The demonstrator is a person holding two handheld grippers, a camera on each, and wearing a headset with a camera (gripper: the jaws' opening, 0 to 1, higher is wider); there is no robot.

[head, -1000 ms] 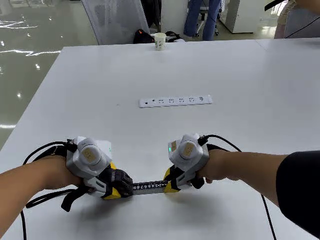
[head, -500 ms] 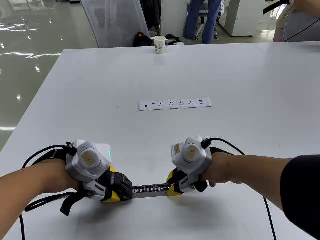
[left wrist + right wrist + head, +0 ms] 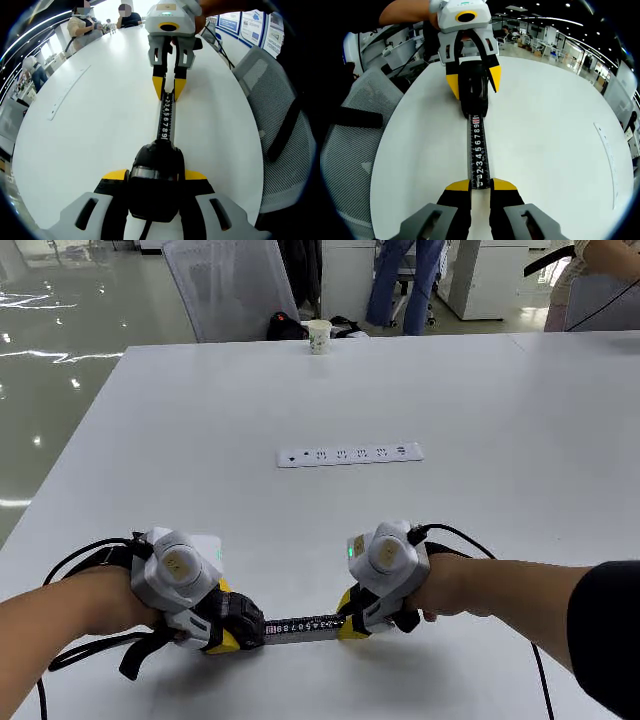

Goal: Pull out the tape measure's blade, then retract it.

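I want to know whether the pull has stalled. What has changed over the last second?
The right gripper has moved a little further to the person's right, away from the left gripper, so slightly more blade is out. Unchanged: the left jaws stay shut on the tape measure and the right jaws on the blade's end. The power strip and cup are in place.

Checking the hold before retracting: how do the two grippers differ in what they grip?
The left gripper clamps the tape measure's black case, jaws spread wide around it; the right gripper pinches the thin blade, jaws nearly together. Both are shut, facing each other over the table.
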